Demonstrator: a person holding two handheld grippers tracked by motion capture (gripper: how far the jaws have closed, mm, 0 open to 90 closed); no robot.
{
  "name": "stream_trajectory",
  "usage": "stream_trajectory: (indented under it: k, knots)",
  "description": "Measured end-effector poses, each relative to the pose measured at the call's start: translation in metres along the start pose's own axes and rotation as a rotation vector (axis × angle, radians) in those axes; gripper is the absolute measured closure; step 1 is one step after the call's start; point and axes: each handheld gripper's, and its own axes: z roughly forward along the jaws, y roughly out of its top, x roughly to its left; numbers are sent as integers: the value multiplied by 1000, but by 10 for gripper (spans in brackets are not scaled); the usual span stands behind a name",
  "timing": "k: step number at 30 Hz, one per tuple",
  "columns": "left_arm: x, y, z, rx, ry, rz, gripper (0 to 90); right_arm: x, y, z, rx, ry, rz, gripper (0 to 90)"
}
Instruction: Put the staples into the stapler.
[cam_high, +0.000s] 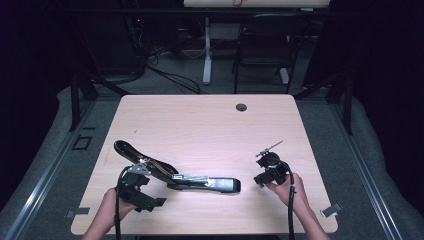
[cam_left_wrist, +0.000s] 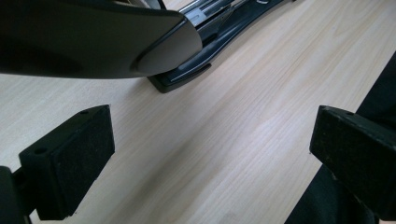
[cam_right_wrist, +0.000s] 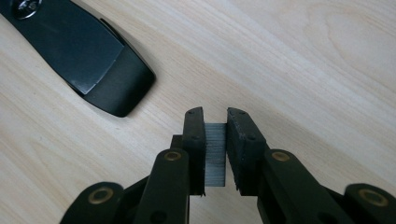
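Opened stapler (cam_high: 175, 175) lies on bench (cam_high: 200, 120) between left claw (cam_high: 150, 202) and right claw (cam_high: 260, 181), staple strip (cam_right_wrist: 215, 154) in right claw.

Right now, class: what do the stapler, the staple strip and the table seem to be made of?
Stapler: likely glossy black plastic shell, by its highlights, over a shiny metal staple channel. Staple strip between the right gripper pads: grey metal, finely ribbed. Table: pale wood-grain top, matte, perhaps laminate.
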Motion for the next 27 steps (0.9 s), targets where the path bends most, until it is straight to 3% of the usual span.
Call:
stream_trajectory:
  k: [13, 15, 17, 20, 21, 27]
  knots:
    - [2, -1, 1, -1, -2, -18, 0, 11, 2, 1, -35, 33, -68, 785]
    - [2, -1, 1, 3, -3, -19, 0, 15, 1, 3, -72, 37, -62, 785]
    - [1, -2, 2, 5, -5, -20, 0, 16, 3, 1, -49, 33, -91, 785]
    - [1, -2, 2, 9, -7, -13, 0, 21, 4, 1, -58, 36, -118, 785]
    - [1, -2, 1, 7, -6, -13, 0, 24, 4, 3, -77, 47, -105, 785]
    - [1, -2, 1, 0, -5, -16, 0, 28, 7, 2, -63, 44, -158, 785]
